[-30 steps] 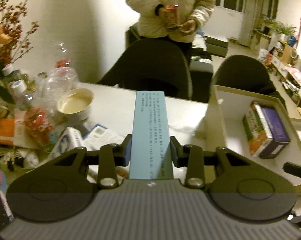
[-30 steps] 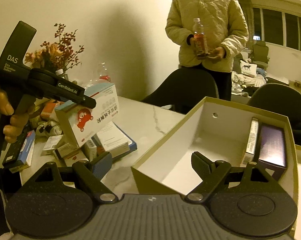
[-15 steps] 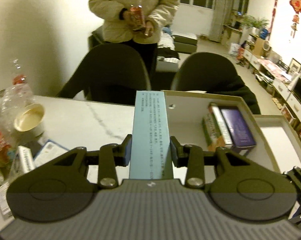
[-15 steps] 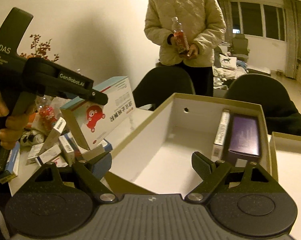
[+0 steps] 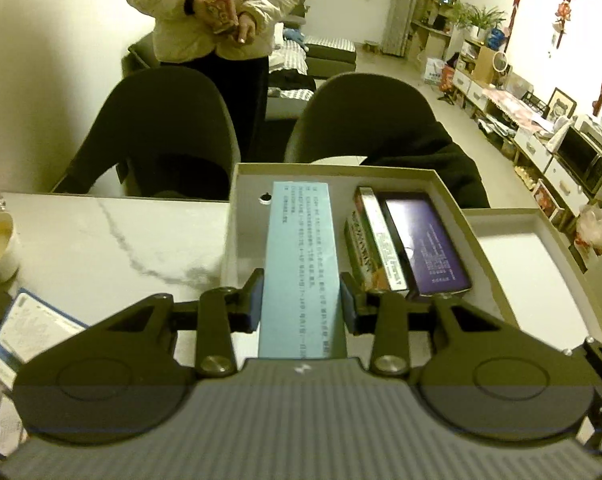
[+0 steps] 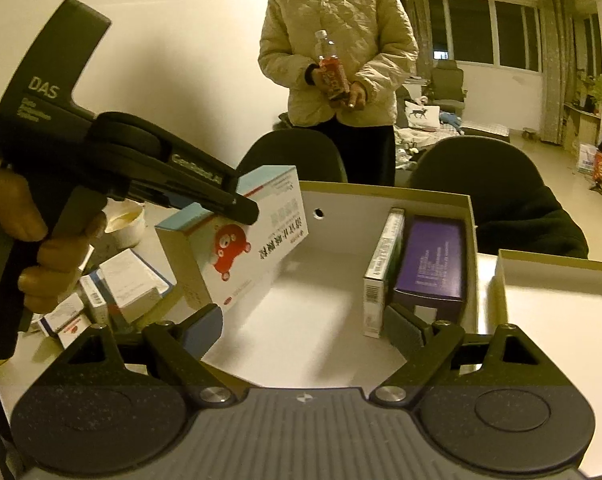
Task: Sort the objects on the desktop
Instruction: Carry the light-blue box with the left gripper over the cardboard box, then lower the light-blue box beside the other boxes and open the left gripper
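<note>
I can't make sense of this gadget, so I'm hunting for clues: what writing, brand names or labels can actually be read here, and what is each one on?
"DAS": upright black handle of the left gripper; the small lines under it are unreadable.
"GenRobot.AI": along that gripper's arm, blurred, so only likely.
Box with the red bear: large Chinese characters, too blurred to quote.
Its blue side: fine print, too small.
Purple box and narrow white box: print illegible.
Bottle: red label, unreadable.

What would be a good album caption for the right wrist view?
Left claw carries a bear-printed medicine box over the open cardboard box, while the empty right claw waits.
</note>
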Demonstrator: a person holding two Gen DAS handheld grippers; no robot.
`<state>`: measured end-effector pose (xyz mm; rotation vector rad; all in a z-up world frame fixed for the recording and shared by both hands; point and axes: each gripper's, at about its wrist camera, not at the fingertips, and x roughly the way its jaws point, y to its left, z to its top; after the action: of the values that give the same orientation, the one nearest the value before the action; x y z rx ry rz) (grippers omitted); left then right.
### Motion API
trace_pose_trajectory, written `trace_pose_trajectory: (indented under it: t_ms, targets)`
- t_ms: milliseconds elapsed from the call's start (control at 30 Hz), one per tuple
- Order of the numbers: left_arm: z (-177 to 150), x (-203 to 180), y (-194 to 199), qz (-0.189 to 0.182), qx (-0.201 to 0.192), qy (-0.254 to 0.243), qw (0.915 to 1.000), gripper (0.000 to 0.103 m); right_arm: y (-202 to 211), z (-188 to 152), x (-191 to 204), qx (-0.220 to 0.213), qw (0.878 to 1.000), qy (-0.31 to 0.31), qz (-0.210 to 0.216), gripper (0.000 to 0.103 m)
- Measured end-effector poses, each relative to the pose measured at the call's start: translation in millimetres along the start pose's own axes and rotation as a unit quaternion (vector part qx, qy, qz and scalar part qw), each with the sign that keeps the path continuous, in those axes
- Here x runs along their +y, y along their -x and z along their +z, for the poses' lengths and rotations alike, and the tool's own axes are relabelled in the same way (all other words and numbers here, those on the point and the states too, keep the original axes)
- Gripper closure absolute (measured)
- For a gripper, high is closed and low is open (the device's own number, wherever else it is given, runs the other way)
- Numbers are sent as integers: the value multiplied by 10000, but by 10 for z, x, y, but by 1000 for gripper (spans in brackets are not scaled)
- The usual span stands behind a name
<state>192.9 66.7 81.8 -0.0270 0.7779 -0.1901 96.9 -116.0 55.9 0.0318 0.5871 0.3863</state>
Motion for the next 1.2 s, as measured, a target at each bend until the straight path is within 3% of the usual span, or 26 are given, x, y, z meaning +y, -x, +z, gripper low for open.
trace_pose_trajectory:
  t_ms: [467,867,1200]
  targets:
    - [75,-126,-411,-97,436,186,9988,67,-118,136,-29,161,9996,167,-157,13]
    - [117,-75,-606,-284,667,422,9965,67,-411,289,105,506,9957,702,-332,13]
    - [131,-99,-742,-498,946,153,9941,67,-629,289,158,982,9878,1107,-478,13]
